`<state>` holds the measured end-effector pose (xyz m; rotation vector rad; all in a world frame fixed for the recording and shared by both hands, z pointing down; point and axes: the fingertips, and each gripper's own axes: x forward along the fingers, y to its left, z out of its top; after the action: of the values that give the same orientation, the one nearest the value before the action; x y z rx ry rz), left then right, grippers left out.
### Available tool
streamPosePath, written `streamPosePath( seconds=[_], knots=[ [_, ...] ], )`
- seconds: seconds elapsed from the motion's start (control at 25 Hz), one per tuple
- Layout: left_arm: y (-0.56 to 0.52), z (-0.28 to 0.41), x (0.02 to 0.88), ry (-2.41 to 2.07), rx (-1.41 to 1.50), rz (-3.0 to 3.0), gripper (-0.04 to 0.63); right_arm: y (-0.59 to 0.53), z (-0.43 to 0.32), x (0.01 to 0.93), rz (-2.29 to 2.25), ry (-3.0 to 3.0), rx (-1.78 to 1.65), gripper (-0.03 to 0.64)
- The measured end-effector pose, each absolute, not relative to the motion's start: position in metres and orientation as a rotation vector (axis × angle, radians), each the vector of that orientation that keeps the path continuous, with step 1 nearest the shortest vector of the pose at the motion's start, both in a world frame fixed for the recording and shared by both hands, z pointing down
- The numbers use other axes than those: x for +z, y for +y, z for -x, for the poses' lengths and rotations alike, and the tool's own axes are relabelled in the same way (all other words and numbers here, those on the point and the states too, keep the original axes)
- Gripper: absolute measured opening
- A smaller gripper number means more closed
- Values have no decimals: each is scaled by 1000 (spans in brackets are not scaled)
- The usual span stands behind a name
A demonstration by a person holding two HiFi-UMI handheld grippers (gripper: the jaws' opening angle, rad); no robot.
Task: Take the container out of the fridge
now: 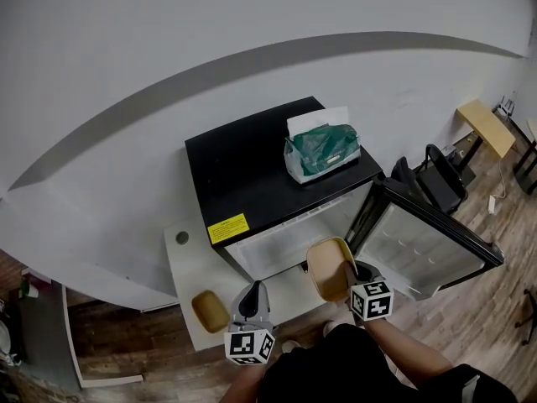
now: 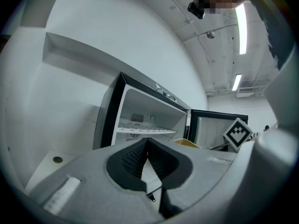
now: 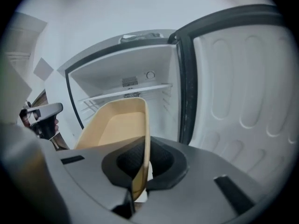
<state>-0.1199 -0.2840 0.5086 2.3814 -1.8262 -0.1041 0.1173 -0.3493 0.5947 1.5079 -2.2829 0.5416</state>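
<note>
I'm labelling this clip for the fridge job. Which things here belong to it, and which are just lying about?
In the job: fridge, door open; tan container, pinched by its wall in the right gripper.
Lying about: green-and-white pack on the fridge top; tan piece on the white side table; black chair.

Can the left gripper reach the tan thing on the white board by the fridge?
Probably yes. The tan thing lies uncovered on the white board, close beside the left gripper, with nothing between. Its shut jaws must open first.
</note>
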Motion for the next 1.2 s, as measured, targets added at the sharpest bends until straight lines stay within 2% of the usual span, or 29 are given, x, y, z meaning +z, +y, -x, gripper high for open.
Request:
streamPosePath(
  seconds=[0.32, 1.2],
  knots=[
    [-283, 116, 506, -1834, -68, -2431, 14, -332, -142, 559, -1643, -2292, 578, 5],
    [-280, 134, 518, -1872, -54, -2404, 14, -339, -121, 551, -1603, -2300, 505, 5]
  ],
)
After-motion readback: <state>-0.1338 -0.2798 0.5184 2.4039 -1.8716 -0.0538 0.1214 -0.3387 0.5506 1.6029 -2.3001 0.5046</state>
